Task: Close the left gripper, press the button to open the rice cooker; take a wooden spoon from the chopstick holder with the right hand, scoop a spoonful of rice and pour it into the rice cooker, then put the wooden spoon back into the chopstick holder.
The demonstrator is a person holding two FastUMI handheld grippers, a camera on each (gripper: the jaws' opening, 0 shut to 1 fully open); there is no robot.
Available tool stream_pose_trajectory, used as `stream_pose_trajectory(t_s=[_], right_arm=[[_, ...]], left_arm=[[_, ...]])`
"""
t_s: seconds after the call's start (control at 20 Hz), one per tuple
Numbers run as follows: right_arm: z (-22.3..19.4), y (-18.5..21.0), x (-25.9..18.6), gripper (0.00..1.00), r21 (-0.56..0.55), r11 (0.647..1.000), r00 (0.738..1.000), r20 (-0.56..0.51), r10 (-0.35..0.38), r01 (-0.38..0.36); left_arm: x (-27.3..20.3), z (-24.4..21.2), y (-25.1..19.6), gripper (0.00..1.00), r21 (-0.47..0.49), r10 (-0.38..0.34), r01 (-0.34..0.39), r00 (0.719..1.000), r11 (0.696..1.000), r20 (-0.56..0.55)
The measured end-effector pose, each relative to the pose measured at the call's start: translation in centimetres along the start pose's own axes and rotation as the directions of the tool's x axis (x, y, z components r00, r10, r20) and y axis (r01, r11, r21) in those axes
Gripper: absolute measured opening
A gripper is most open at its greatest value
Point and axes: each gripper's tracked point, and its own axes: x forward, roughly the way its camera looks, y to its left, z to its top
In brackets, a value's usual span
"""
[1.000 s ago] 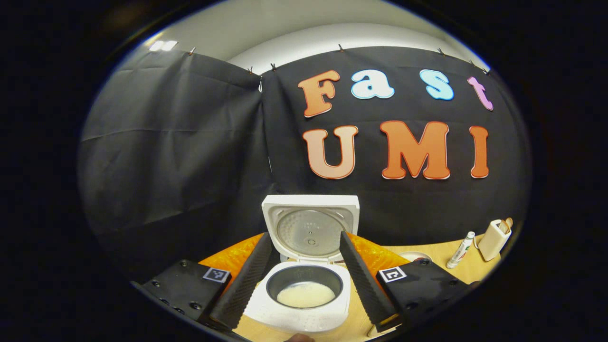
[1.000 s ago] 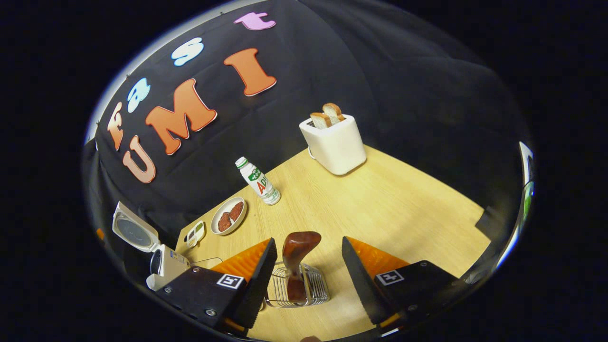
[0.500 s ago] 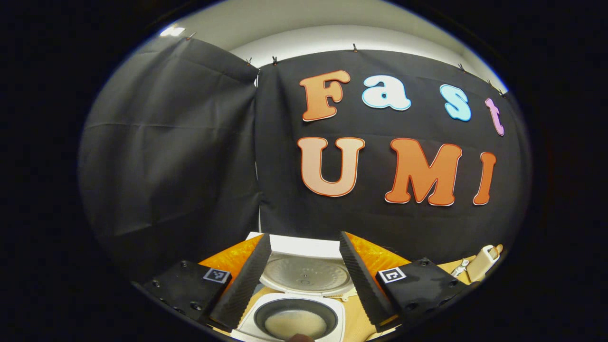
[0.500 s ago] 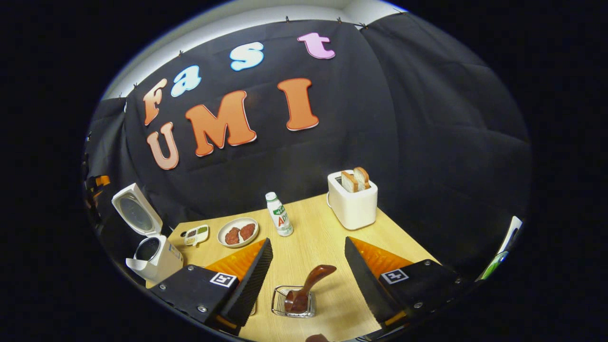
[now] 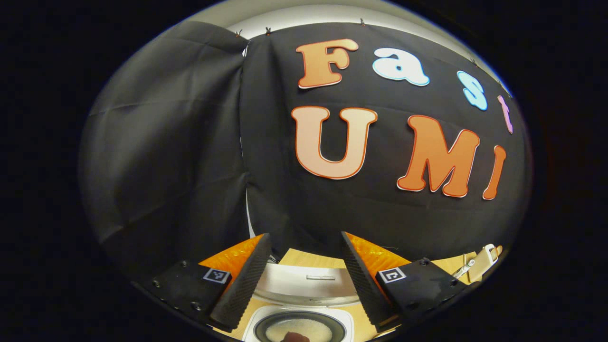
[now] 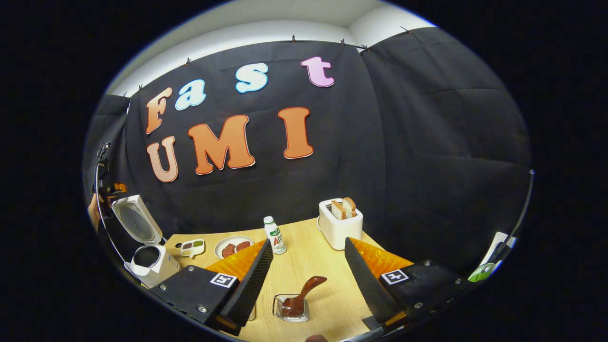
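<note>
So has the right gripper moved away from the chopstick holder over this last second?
Yes. The right gripper has pulled back and up: the chopstick holder with the wooden spoon now looks smaller and farther off on the table.

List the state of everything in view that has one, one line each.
Rice cooker: lid up, pot holds rice.
Spoon: standing tilted in the wire holder.
Toaster: two bread slices sticking out.
Bottle: upright, capped.
Plate: holds two brown pieces.
Left gripper: open, empty.
Right gripper: open, empty.
</note>
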Motion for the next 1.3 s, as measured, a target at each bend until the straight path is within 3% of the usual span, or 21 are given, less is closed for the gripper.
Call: stream_pose_trajectory(t_s=[0.3, 0.4, 0.75, 1.1, 1.3], right_arm=[[-0.2, 1.1, 0.2, 0.95, 0.025, 0.999, 1.000, 0.001, 0.028, -0.028], [-0.2, 1.9, 0.6, 0.95, 0.038, 0.998, 0.999, 0.001, 0.054, -0.054], [0.0, 4.2, 2.6, 0.95, 0.008, 0.990, 0.990, 0.000, 0.144, -0.144], [-0.4, 6.3, 4.5, 0.95, 0.020, 0.971, 0.972, -0.014, 0.237, -0.236], [-0.9, 7.7, 5.1, 0.95, 0.011, 0.957, 0.956, -0.033, 0.291, -0.291]], left_arm=[[0.6, -2.1, -0.6, 1.00, 0.101, -0.030, 0.041, 0.993, 0.994, -0.114], [-0.1, -2.5, -1.5, 1.00, 0.092, -0.055, 0.068, 0.989, 0.993, -0.138], [-5.8, -6.5, -1.0, 1.00, 0.093, -0.038, 0.065, 0.965, 0.994, -0.261], [-11.8, -16.6, -1.2, 1.00, 0.007, -0.063, 0.074, 0.890, 0.997, -0.452], [-13.4, -22.4, -0.6, 1.00, -0.050, -0.051, 0.028, 0.816, 0.998, -0.576]])
